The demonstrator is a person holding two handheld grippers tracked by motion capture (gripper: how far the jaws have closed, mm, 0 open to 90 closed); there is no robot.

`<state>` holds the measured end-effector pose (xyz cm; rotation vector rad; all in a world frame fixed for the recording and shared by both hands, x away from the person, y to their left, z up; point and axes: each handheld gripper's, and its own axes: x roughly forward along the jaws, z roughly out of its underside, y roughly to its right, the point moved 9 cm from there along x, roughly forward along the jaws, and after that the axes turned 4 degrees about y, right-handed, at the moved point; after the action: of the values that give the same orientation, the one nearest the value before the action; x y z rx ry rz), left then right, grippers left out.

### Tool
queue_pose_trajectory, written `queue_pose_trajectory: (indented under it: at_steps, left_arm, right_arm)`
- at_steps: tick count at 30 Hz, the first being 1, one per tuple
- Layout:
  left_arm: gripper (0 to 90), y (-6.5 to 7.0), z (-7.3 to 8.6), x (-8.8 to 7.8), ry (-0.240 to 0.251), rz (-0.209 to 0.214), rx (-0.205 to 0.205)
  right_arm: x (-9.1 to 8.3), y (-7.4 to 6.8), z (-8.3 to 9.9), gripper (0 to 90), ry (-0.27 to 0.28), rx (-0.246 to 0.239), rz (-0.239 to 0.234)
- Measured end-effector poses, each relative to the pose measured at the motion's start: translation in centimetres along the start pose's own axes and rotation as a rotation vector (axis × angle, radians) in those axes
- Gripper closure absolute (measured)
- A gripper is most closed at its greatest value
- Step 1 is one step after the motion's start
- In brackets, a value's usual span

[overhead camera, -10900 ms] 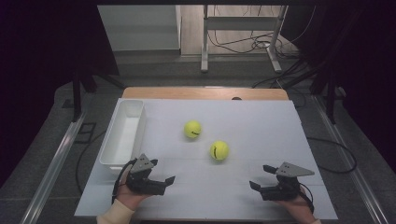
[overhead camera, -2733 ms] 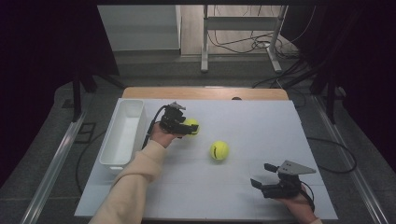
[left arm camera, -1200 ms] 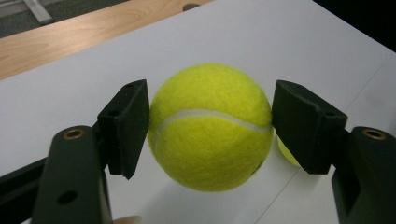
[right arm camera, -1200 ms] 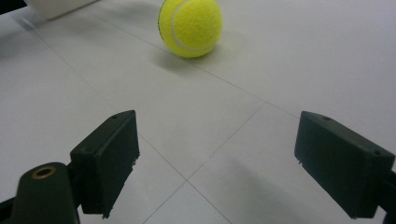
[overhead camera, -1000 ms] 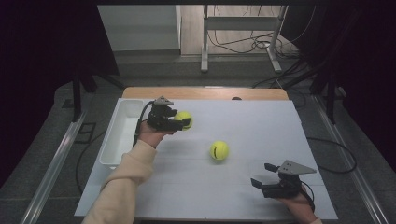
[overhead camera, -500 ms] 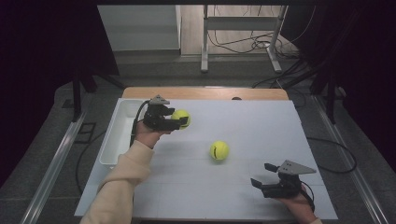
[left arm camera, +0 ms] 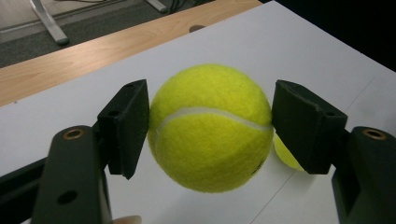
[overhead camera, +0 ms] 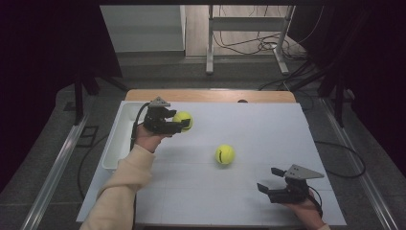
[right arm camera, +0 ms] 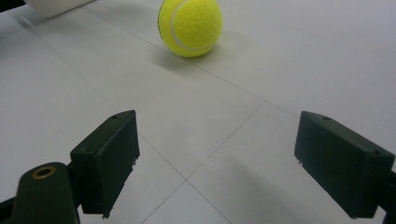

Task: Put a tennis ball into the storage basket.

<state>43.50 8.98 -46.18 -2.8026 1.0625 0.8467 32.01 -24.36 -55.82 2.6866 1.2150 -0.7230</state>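
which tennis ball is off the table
The tennis ball clamped in the left gripper near the white bin; the other ball rests mid-table.

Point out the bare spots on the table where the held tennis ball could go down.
The white tray at the left edge looks empty. The table is bare right of the held tennis ball, out to the far right corner, and between the loose tennis ball and the near edge. It is crowded around the right gripper.

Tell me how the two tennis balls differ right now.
The held ball is clamped between the left gripper pads, lifted off the table; the loose ball rests on the white table, untouched. The held one is near the white bin; the loose one sits mid-table. Both are yellow-green with white seams.
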Motion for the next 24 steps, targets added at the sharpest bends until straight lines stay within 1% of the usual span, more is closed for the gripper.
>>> queue_pose_trajectory:
  at_steps: [24]
  left_arm:
    - [30.2,-0.5,-0.4,-1.8,0.03,-0.017,0.0]
  right_arm:
    - [0.0,0.0,0.0,14.6,-0.001,-0.002,0.001]
